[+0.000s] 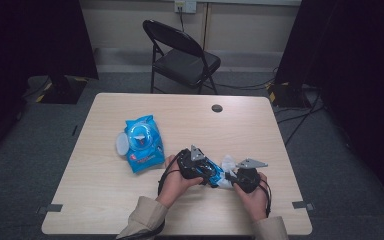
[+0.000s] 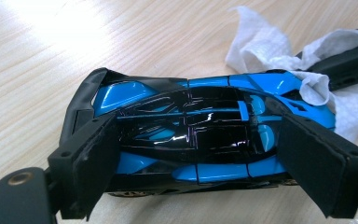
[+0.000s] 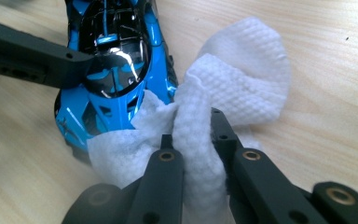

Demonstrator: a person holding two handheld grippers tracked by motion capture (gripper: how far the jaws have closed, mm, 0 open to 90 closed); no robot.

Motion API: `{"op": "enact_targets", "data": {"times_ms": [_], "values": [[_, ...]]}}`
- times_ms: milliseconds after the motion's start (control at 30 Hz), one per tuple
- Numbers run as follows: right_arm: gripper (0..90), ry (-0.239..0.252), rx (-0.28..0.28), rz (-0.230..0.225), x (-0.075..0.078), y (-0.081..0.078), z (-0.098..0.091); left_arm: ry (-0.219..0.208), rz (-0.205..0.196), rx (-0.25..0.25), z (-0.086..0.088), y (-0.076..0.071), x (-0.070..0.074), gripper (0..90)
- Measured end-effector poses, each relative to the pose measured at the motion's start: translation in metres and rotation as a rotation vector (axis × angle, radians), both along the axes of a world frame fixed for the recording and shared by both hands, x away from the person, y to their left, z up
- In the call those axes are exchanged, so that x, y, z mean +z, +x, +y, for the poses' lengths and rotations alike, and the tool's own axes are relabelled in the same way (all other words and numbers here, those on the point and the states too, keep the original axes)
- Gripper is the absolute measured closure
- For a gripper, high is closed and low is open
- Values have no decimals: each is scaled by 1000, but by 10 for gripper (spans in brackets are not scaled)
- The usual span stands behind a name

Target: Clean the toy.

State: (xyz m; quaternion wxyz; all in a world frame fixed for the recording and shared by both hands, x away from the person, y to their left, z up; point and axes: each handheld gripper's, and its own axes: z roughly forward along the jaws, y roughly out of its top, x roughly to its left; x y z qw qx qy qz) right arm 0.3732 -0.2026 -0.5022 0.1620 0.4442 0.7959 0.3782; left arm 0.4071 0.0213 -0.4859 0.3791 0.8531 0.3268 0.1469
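Bare tabletop (image 1: 240, 125) beyond the toy car (image 1: 214, 175); wipes packet (image 1: 142, 142) well off to its left.

This looks like a plain lab or recording room. A pale wooden table (image 1: 130, 210) stands on grey carpet. Behind the table sit a black folding chair (image 1: 182, 57) and a wall socket (image 1: 185, 6); dark curtains, apparently, hang on either side, cables (image 1: 300, 117) trailing right.

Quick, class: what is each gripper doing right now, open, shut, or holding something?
Left gripper: shut on the blue toy car, pads gripping its sides.
Right gripper: shut on the white wipe, bunched against the car's end.
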Motion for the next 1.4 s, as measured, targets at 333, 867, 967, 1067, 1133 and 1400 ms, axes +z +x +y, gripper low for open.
{"op": "enact_targets", "data": {"times_ms": [333, 867, 967, 1067, 1133, 1400], "values": [[851, -8, 21, 16, 2, -12, 1, 1, 1, 0, 0, 0, 0, 132], [854, -10, 64, 36, 4, -28, 6, -3, -5, 1, 0, -1, 0, 140], [855, -1, 71, 48, 4, -31, 7, 6, -2, 0, 0, -1, 0, 142], [854, -6, 90, 49, 4, -34, 11, 3, -1, 4, 0, -1, 1, 145], [855, -12, 90, 47, 5, -35, 12, 1, -8, 5, 0, -1, 0, 147], [857, 17, 124, 65, 4, -36, 19, 4, -2, 5, -1, -2, 1, 154]]}}
